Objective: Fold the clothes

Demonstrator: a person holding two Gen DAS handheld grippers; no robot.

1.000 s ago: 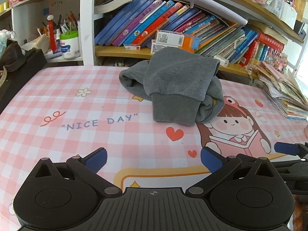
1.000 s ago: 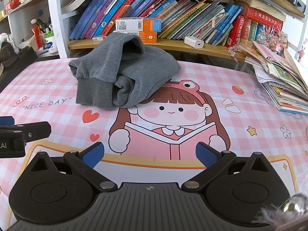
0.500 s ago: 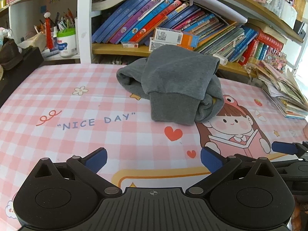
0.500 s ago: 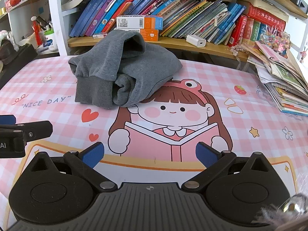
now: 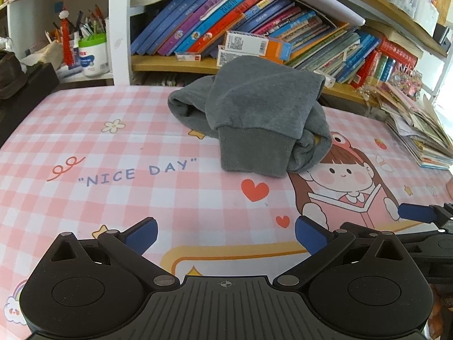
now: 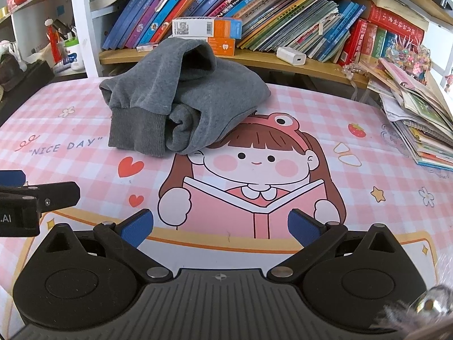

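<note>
Grey fleece, bundled into a loose heap, is what is sitting at the far middle of the tabletop [image 5: 113,198]: a grey sweatshirt [image 5: 254,113] with its ribbed cuff [image 5: 254,153] hanging toward the cameras and touching the pink checked cloth. In the right wrist view the sweatshirt [image 6: 187,96] is lying just above the cartoon girl [image 6: 254,170] printed on the cloth, its lower edge overlapping her hat, and the words "NICE DAY" are showing to its left.

Nothing is being held by the left gripper [image 5: 226,236]; its blue-padded fingers are standing spread wide over the cloth, well short of the garment. Likewise the right gripper [image 6: 220,226] is hovering with its fingers spread apart and empty, over the girl's open book. Each gripper is showing at the edge of the other's view, side by side near the front of the tabletop.

Behind the sweatshirt, a shelf of leaning books [image 5: 226,22] is running along the back, and a stack of magazines [image 6: 419,119] is resting at the right edge.
</note>
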